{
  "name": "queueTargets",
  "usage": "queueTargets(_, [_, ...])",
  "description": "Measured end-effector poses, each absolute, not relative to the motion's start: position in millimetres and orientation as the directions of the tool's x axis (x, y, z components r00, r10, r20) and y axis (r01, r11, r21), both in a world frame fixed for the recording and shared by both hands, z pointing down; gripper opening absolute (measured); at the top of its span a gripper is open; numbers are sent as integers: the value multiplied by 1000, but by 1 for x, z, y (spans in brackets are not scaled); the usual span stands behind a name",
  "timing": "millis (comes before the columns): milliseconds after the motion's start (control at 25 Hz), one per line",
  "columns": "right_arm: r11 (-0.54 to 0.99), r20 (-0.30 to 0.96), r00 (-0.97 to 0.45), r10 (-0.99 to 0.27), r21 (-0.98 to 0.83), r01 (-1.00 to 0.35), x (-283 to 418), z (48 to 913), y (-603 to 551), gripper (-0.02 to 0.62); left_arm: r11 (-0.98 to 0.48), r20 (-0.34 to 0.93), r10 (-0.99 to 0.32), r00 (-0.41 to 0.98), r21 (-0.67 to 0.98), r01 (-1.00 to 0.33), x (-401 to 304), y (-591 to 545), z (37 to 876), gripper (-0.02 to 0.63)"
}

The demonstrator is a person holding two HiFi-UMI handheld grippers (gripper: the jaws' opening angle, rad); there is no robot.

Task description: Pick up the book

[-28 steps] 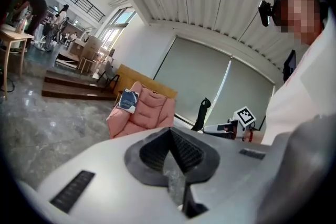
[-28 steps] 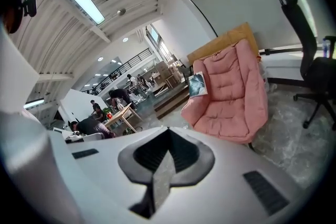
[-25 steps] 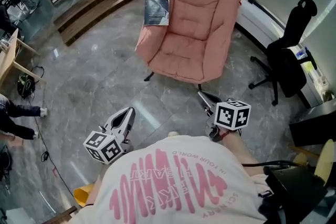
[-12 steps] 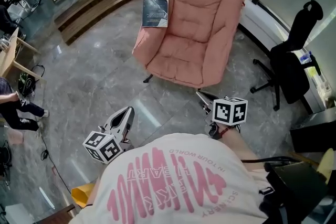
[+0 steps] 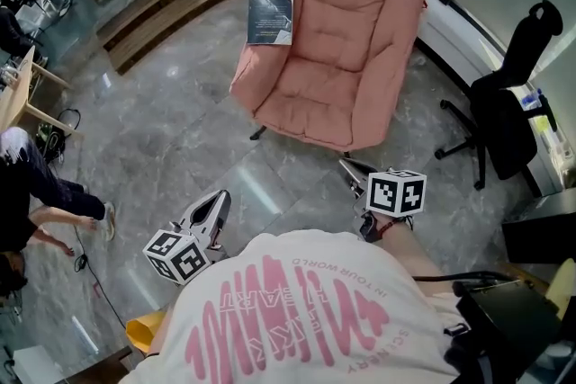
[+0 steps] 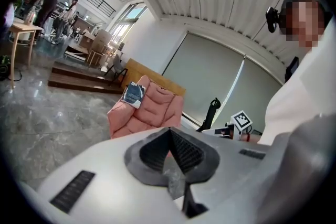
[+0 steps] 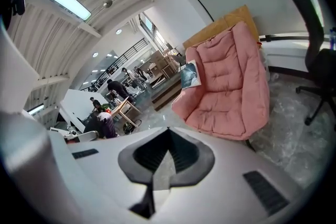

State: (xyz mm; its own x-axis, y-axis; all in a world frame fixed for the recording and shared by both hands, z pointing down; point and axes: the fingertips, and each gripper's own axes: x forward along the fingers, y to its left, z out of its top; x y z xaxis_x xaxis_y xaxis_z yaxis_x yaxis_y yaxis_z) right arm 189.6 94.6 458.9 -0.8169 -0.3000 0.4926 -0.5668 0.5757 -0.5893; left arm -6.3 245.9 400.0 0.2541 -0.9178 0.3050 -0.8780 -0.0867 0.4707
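Note:
A dark blue book (image 5: pixel 270 15) lies on the left armrest of a pink armchair (image 5: pixel 335 49). The book (image 6: pixel 133 93) also shows in the left gripper view, and the book (image 7: pixel 190 74) in the right gripper view, far ahead of both. My left gripper (image 5: pixel 221 197) is shut and empty, low over the grey floor, well short of the chair. My right gripper (image 5: pixel 346 165) is shut and empty too, close to the chair's front edge. Neither touches the book.
A black office chair (image 5: pixel 499 117) stands to the right of the armchair. Wooden steps (image 5: pixel 171 0) run behind it at the upper left. A person (image 5: pixel 40 207) walks at the far left beside a wooden table (image 5: pixel 18 94). Grey marble floor (image 5: pixel 171 139) lies between me and the armchair.
The armchair and book sit slightly nearer and lower in the head view. The person at the left has stepped further into view. Both grippers stay shut.

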Motion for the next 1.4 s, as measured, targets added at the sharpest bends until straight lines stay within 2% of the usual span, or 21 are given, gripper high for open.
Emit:
queueTargets(360, [538, 514, -807, -291, -609, -583, 186, 476, 97, 8, -86, 311, -915, 258, 475, -876, -18, 238, 406, 8])
queueTargets(640, [492, 549, -766, -335, -591, -639, 179, 483, 79, 8, -141, 300, -895, 330, 512, -847, -32, 203, 416, 8])
queueTargets(1040, [448, 551, -741, -385, -590, -672, 139, 472, 40, 8, -256, 282, -852, 442, 511, -820, -67, 128, 403, 8])
queueTargets(1400, [395, 538, -727, -427, -612, -685, 101, 465, 9, 8, -306, 279, -829, 485, 500, -810, -111, 81, 390, 8])
